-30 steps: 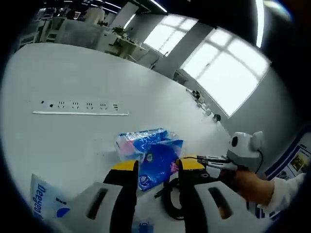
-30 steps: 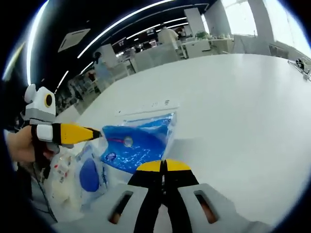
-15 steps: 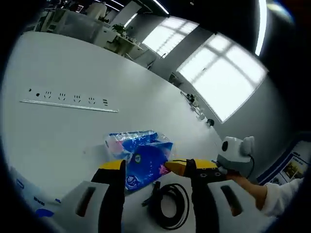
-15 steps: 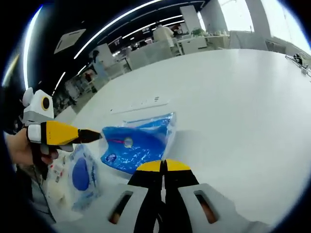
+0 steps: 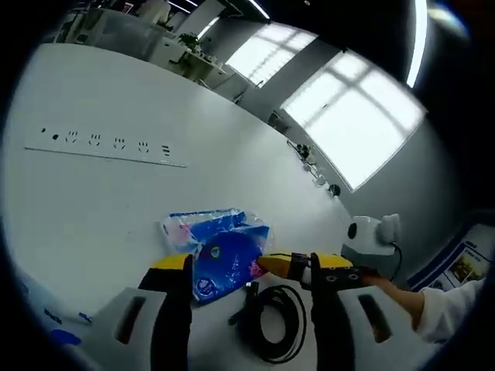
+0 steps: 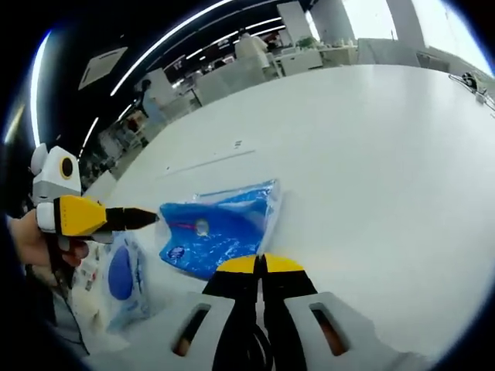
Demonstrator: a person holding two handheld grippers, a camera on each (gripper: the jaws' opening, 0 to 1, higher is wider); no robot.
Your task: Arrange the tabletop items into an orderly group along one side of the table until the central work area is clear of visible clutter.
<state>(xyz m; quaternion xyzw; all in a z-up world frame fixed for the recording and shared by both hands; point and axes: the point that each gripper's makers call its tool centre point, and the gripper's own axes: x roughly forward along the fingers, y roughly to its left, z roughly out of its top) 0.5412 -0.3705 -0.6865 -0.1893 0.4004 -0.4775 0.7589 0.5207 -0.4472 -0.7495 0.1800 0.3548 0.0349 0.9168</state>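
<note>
Since a second ago the left gripper's view has shifted: the white pouch with blue print has slid from the near left almost out of sight, and the black cable (image 5: pixel 271 328) now shows as a fuller coil.

Left gripper (image 5: pixel 249 267): fingers spread wide, nothing between them. Past the tips, blue plastic packet (image 5: pixel 216 249) lies flat on the white worktop (image 5: pixel 116 201). Black cable coiled just near-right of the packet, between the two fingers in this view. Power strip (image 5: pixel 104 147) lies farther off to the left, well apart from the packet. Right gripper enters from the right, its yellow fingers (image 5: pixel 290 264) pointing at the packet's right edge; cannot tell whether they touch it.

Right gripper (image 6: pixel 259 265): fingers pressed together, yellow tips meeting; cannot tell whether anything is caught between them. Blue plastic packet (image 6: pixel 220 228) sits just beyond the tips. Left gripper (image 6: pixel 143 219) comes in from the left, held by a hand (image 6: pixel 35 239), its dark tip close to the packet's left corner. White pouch with blue print (image 6: pixel 120 282) lies near left of the packet, beside it. Power strip (image 6: pixel 213 158) lies beyond the packet. Far background: office desks and ceiling lights.
</note>
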